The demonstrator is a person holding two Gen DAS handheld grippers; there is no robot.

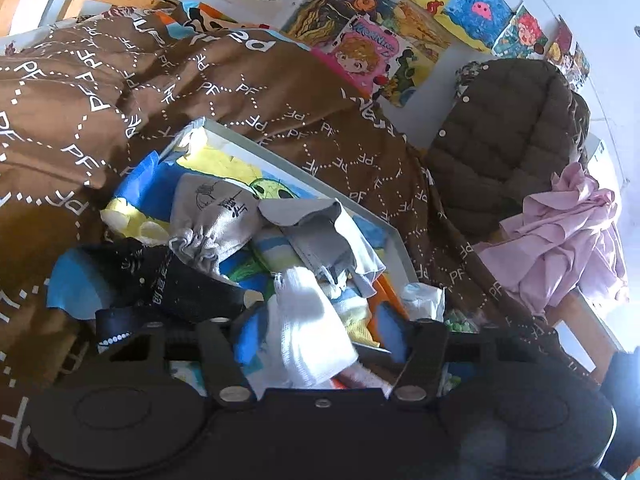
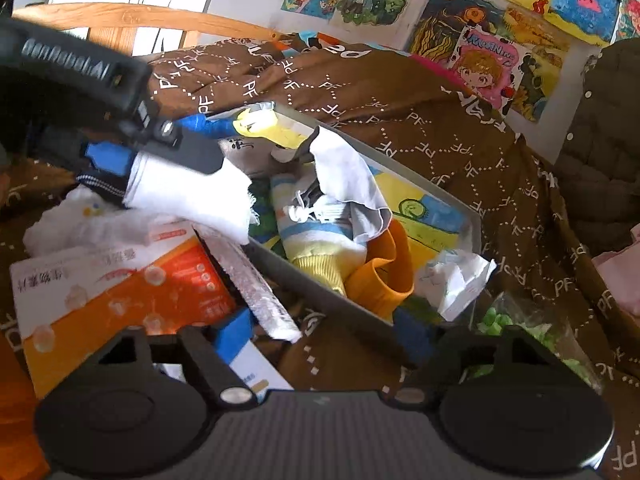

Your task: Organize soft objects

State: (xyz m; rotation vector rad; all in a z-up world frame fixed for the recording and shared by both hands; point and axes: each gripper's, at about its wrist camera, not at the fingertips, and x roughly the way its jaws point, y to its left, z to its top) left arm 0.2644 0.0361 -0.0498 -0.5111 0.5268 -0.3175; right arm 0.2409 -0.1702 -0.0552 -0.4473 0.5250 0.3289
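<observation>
A shallow grey tray [image 1: 304, 168] with a colourful picture bottom lies on the brown quilt and holds soft things: a grey drawstring pouch [image 1: 212, 216], a black sock [image 1: 168, 276], a striped sock [image 2: 316, 232] and an orange cloth [image 2: 384, 276]. My left gripper [image 1: 316, 344] stands over the tray's near edge with a white cloth [image 1: 308, 328] between its wide-apart fingers; the right wrist view shows this gripper [image 2: 172, 156] from the side, with the white cloth [image 2: 200, 196] hanging from it. My right gripper [image 2: 320, 356] is open and empty, just in front of the tray [image 2: 304, 280].
A brown quilt [image 1: 100, 92] printed with "PF" covers the bed. An orange and white box [image 2: 120, 292] and a bubble-wrap packet [image 2: 248, 280] lie left of the tray. Crumpled tissue [image 2: 456, 276] and a green bag [image 2: 520, 328] lie at the right. A dark puffer jacket [image 1: 504, 136] and pink cloth [image 1: 560, 240] are at the right.
</observation>
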